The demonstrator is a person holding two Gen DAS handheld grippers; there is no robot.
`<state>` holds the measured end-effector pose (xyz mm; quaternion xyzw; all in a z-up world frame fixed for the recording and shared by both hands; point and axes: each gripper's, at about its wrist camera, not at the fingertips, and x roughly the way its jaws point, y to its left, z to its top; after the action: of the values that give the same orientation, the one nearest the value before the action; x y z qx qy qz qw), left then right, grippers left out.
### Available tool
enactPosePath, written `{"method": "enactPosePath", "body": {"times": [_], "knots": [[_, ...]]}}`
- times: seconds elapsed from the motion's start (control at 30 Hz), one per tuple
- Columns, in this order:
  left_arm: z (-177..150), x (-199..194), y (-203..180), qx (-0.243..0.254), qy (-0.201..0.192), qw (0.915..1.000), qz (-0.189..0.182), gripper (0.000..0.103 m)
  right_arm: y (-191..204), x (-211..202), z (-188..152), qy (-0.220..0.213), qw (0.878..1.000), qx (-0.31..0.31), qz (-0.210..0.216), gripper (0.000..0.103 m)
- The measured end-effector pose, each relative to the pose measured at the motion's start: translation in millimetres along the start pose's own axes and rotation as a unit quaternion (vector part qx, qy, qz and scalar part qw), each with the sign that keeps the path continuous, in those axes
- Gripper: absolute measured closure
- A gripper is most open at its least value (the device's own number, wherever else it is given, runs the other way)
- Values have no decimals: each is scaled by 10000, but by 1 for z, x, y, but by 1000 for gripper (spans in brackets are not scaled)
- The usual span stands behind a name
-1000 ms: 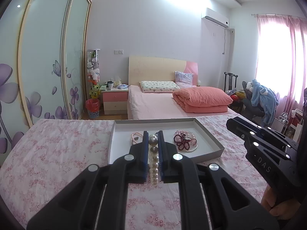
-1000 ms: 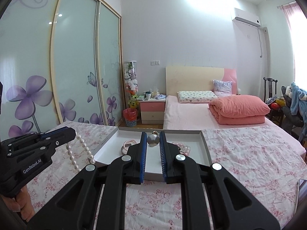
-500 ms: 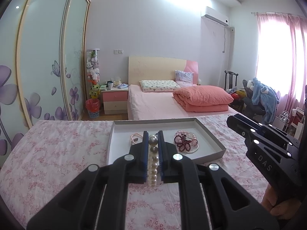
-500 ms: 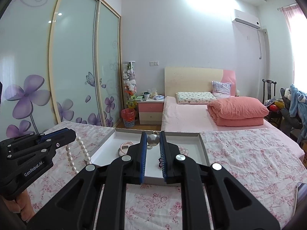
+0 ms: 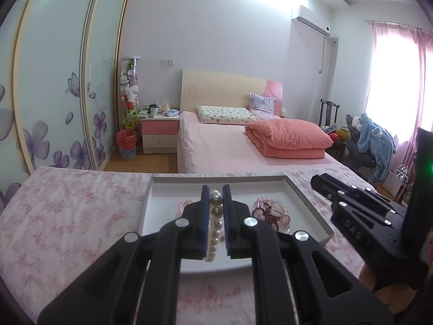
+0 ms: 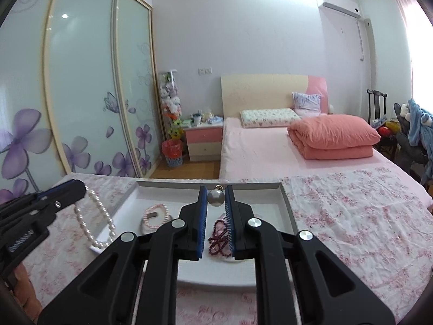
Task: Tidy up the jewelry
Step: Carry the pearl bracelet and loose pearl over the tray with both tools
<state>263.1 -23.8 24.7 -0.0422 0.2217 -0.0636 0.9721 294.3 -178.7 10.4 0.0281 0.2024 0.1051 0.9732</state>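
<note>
Both tools hang over a shallow white tray [image 6: 286, 203] that sits on a surface covered with a pink floral cloth [image 6: 351, 216]. The left tool [image 5: 215, 199] is closed narrowly on a white pearl necklace [image 5: 215, 224]: a run of pearls sits squeezed between its blue pads, with a larger grey pearl near the tips. In the right camera the rest of that strand [image 6: 94, 216] droops from the left tool [image 6: 78, 192] in a loop, dangling just over the tray's left edge. The right tool [image 6: 216, 199] is likewise nearly closed, pinching a single large silvery-grey pearl [image 6: 215, 198] right at its fingertips, with a small gold-coloured fitting on top of it; this tool is poised above the middle of the tray. Inside the tray lie a pink bead bracelet [image 6: 155, 216], to the left of the right tool, and a dark red bead bracelet [image 6: 217, 235] directly below and between its fingers, resting on something paler and pinkish that I cannot make out clearly. From the left camera, the right tool [image 5: 322, 182] juts in over the tray's right rim, with part of a hand [image 5: 379, 287] beneath it. Beyond stand a pink bed [image 5: 230, 146], a folded salmon quilt [image 5: 289, 138] and a wardrobe with purple flower doors [image 6: 81, 108].
</note>
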Motion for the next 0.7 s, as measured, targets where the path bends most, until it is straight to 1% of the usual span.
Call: {"method": "enactPosePath", "body": {"times": [0.1,0.27,0.4,0.57,0.63,0.7], "knots": [[3,23,2,-13,53,10000,-20,93,-2,23,2,164,9999,23,-17,89],[0,59,7,-113,364,9992,-120,93,-3,52,-2,517,9985,99,139,89],[-6,78,9,-158,601,9979,-205,93,-7,64,-9,742,9967,228,227,89],[-11,87,6,-115,704,9971,-269,92,-8,71,-15,959,9945,264,337,89],[-10,87,6,-132,670,9974,-236,90,-7,69,-15,999,9939,269,381,88],[-9,86,11,-206,658,9974,-221,82,-8,72,-12,1023,9935,300,397,87]]}}
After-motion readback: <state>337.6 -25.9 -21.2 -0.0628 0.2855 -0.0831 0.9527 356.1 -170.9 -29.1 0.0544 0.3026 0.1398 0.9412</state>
